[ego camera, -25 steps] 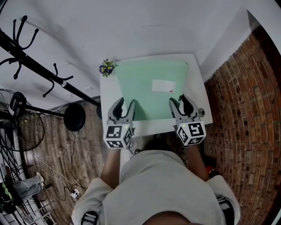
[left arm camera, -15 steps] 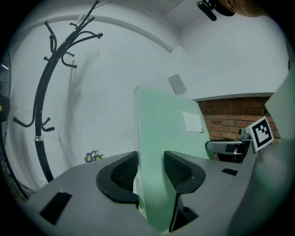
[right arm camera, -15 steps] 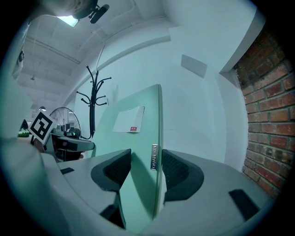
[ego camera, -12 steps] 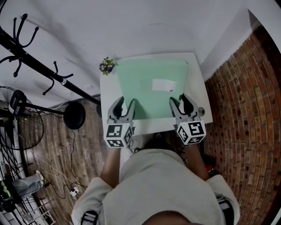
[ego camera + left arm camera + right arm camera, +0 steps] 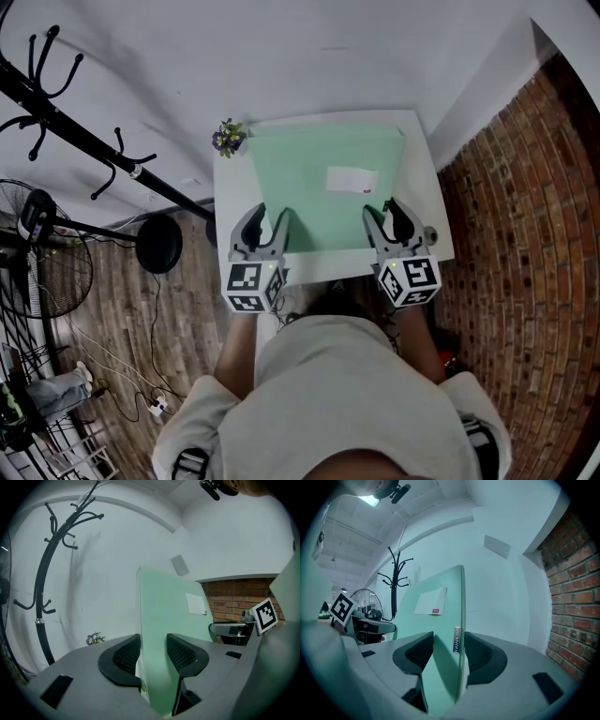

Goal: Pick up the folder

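Head view: coat rack [image 5: 94, 155] at far left, small flowers [image 5: 227, 141] on the tabletop's [image 5: 427, 225] far-left corner. Your left gripper [image 5: 266, 217] is clamped on the green folder [image 5: 314, 202] near its left edge. You hold the folder over the tabletop, white label [image 5: 351, 179] facing you. Your right gripper [image 5: 382, 211] is clamped near the right edge. Both gripper views show the folder between the jaws. Brick wall [image 5: 525, 234] at right.

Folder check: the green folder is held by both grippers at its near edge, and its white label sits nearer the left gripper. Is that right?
Not quite. The white label sits nearer the right gripper, not the left one; the head view shows this. The rest stands: the green folder is held at its near edge by both the left gripper and the right gripper.
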A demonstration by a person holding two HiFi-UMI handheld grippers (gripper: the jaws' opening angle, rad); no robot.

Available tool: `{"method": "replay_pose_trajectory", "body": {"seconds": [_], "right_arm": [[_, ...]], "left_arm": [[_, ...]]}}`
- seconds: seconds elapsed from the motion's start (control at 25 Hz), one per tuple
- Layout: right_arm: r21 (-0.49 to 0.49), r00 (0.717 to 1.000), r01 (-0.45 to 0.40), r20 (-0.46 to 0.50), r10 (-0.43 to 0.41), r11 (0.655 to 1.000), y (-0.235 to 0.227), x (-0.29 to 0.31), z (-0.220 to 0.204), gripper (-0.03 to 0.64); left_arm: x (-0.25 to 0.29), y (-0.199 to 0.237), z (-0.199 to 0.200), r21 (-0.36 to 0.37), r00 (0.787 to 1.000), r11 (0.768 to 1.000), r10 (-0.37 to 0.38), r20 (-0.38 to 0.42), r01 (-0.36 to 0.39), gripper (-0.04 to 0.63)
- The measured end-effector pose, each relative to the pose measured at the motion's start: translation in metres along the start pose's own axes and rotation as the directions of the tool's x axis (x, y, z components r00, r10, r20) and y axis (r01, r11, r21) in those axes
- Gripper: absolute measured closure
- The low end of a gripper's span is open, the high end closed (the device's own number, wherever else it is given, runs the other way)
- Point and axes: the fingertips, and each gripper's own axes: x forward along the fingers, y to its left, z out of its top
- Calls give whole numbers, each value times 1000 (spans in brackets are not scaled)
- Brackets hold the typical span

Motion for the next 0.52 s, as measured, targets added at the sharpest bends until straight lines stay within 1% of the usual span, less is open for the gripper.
{"method": "replay_pose_trajectory", "body": {"seconds": [0.52], "right_arm": [[1,1000,3,-7,-3,1000,0,-2,-1,405]], "left_arm": [[-1,-1,-1,2,1000,1000,-3,-5,3,402]]}}
